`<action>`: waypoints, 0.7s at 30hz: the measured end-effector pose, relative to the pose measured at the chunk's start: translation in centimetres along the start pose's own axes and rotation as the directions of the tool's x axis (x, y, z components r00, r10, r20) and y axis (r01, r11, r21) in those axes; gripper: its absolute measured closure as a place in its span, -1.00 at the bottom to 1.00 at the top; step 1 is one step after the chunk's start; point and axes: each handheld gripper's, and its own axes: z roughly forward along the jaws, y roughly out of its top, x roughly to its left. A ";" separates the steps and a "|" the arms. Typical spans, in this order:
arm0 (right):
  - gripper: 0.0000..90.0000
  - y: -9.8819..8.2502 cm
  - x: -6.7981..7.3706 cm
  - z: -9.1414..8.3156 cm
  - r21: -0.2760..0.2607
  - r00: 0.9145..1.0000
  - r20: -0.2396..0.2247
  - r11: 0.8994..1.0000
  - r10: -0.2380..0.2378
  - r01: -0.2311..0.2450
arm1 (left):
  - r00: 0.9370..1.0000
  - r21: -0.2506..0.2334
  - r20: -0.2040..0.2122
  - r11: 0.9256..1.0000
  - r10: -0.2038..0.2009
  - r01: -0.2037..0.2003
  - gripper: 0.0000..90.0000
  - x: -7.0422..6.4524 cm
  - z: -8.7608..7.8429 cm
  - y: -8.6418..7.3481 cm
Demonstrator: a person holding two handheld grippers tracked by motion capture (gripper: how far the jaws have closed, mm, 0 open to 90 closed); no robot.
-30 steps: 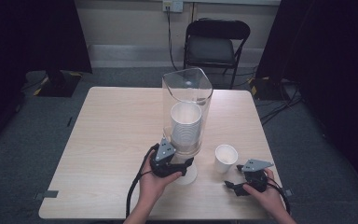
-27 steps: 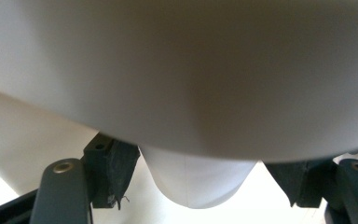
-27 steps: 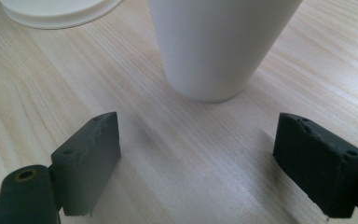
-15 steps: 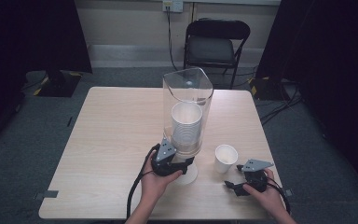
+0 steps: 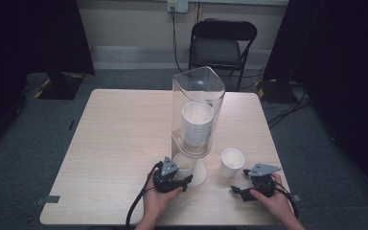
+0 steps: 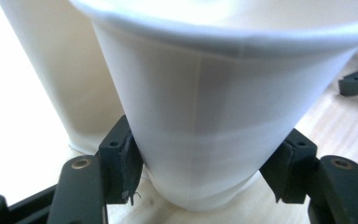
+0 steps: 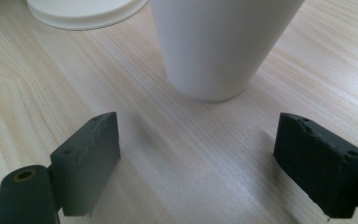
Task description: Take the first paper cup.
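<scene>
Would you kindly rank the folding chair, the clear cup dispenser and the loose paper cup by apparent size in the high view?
1. clear cup dispenser, nearer the camera, so its lead is unsure
2. folding chair
3. loose paper cup

Open tabletop (image 5: 115, 143) leftward; cup dispenser (image 5: 197, 115) and loose cup (image 5: 232, 162) mid-table.

Pale light-wood table (image 5: 115, 143) with fine grain lines. White paper cup (image 5: 232, 162), white ribbed stack of cups (image 5: 197, 123) inside clear plastic dispenser tube (image 5: 199, 86) on cream round base (image 7: 86, 11). Black grippers, grey top plates. Black folding chair (image 5: 223, 40), grey carpet (image 5: 24, 124).
</scene>
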 end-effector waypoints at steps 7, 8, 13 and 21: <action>-0.70 0.0 -0.1 0.1 -0.003 1.000 -0.004 1.000 -0.006 0.005 | 0.999 0.011 0.012 0.999 0.041 -0.041 -0.19 0.5 -1.4 0.5; -0.70 0.0 -0.1 0.1 -0.003 1.000 -0.004 1.000 -0.004 0.004 | 1.000 0.019 0.015 1.000 0.025 -0.025 -0.19 0.5 -1.5 0.3; -0.70 0.0 0.0 0.1 -0.002 1.000 -0.005 1.000 -0.002 0.002 | 0.999 0.052 0.012 0.998 0.037 -0.037 -0.20 0.7 -2.4 -0.3; -0.70 0.0 -0.1 0.1 -0.003 1.000 -0.004 1.000 -0.004 0.004 | 0.999 0.066 -0.037 0.998 0.021 -0.018 -0.23 3.0 -4.4 -1.4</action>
